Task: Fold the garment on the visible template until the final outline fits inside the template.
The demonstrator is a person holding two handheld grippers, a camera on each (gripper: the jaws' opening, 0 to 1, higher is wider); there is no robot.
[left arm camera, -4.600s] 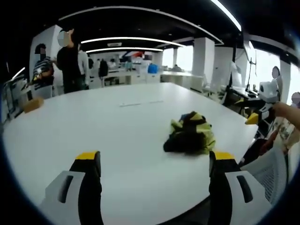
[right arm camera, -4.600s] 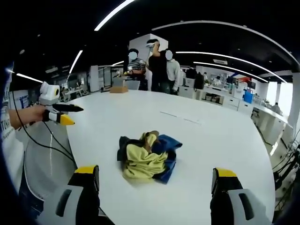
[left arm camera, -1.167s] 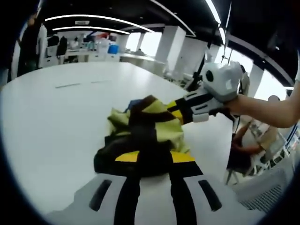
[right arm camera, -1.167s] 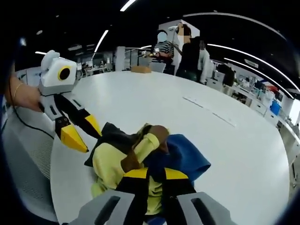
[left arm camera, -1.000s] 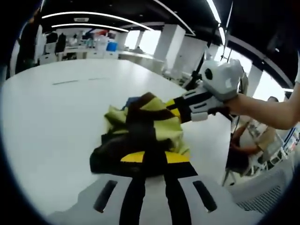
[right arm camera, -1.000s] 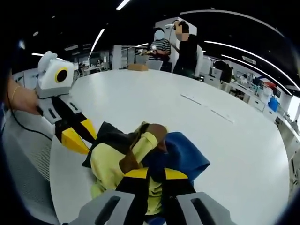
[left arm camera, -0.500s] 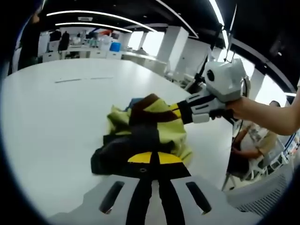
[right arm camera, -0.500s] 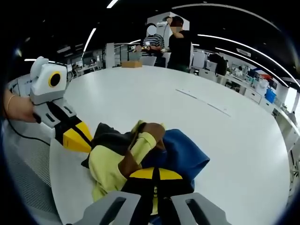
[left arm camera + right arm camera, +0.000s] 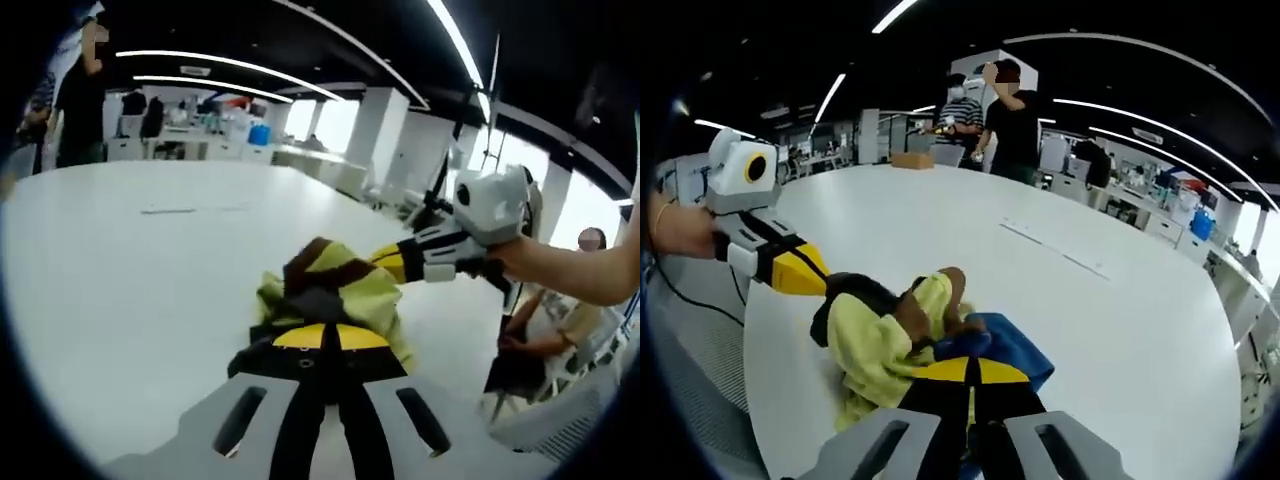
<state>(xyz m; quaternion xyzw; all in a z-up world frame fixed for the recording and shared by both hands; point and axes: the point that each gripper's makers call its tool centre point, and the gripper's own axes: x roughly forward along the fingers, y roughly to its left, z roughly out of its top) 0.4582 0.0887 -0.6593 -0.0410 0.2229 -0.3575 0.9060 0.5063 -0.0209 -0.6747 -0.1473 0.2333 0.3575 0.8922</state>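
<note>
With fingers closed | both grippers (image 9: 322,338) (image 9: 971,372) grip garment (image 9: 890,345)

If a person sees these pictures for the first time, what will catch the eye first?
The crumpled garment, yellow, brown and blue, lies bunched near the edge of the big white table. Both grippers are shut on it: the right gripper at the near side, the left gripper coming in from the left. Behind, people stand at the table's far edge.

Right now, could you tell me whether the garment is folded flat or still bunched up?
Bunched up: the garment sits in a crumpled heap on the table.
</note>
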